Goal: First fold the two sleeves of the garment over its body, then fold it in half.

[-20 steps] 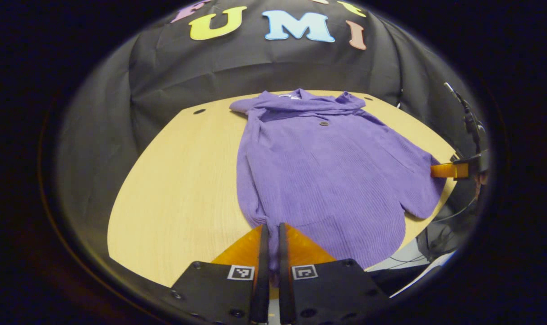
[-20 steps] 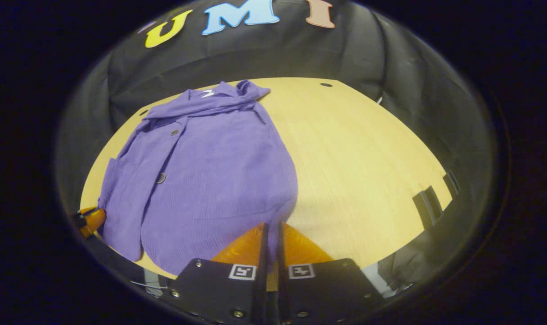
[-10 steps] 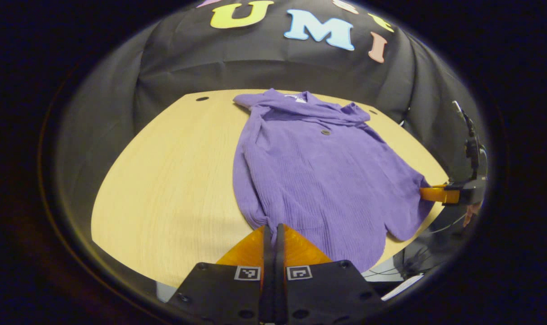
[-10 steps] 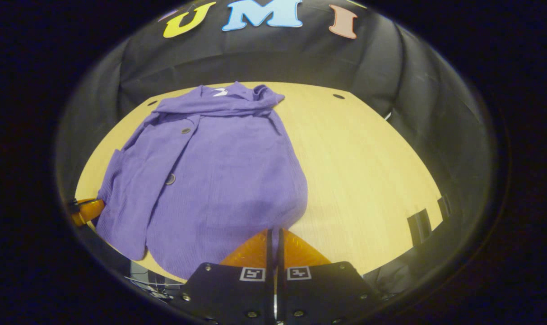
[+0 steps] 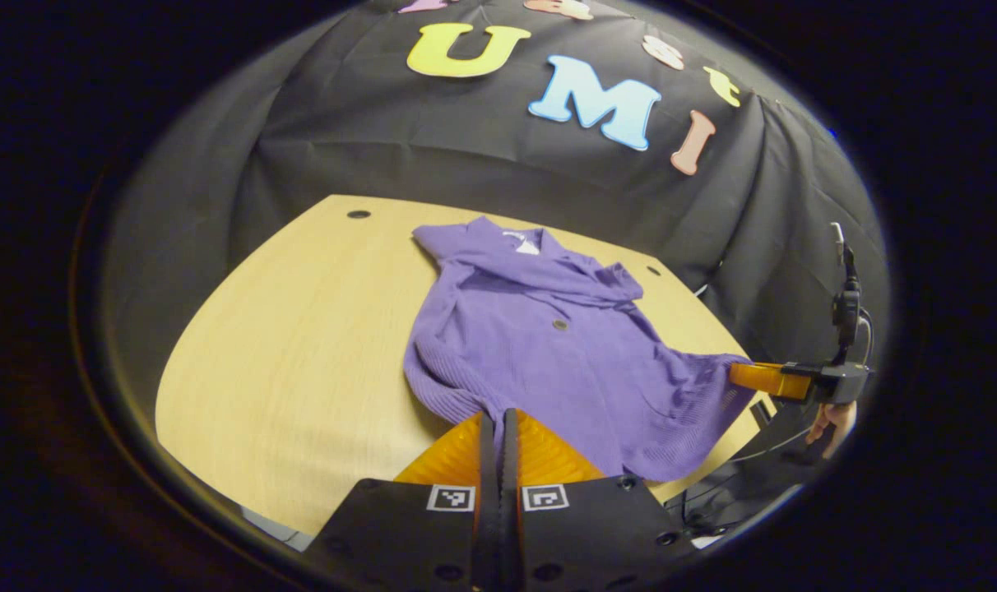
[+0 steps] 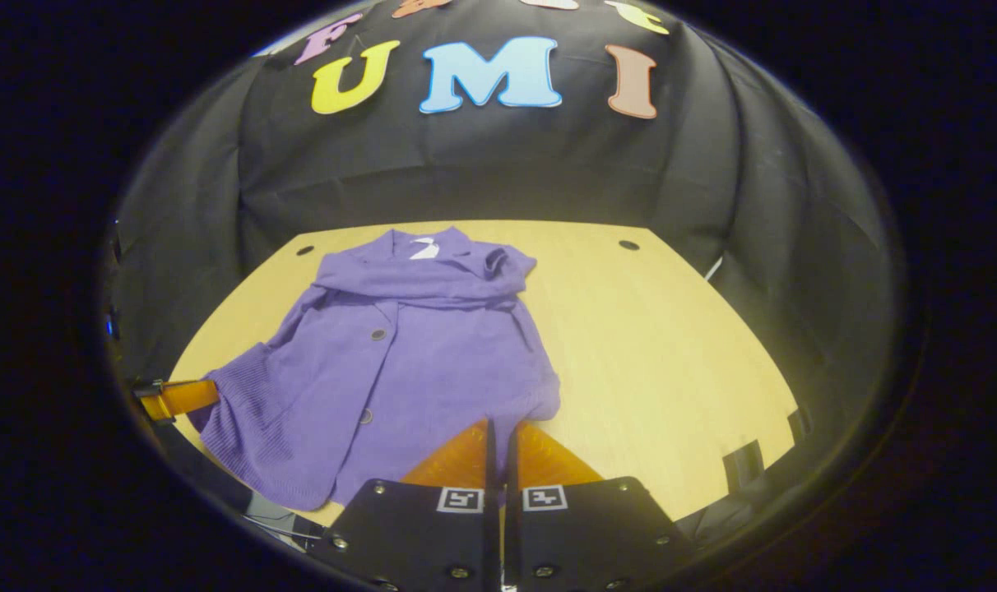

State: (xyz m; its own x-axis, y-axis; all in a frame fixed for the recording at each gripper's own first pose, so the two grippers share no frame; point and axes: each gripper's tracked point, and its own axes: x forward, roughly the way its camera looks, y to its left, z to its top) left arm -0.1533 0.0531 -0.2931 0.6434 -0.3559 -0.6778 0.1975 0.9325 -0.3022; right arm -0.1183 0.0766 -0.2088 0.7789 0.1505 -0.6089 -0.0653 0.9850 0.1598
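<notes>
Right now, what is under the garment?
The wooden table lies under the garment, bare to its sides. Both grippers, left and right, pinch its near hem. Whatever is beneath the cloth itself is covered.

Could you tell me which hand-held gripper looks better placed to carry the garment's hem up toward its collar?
Neither alone. The left hand-held gripper and right hand-held gripper each pinch a bottom corner of the purple garment, lifted off the table, so both should probably move together toward the collar.
</notes>
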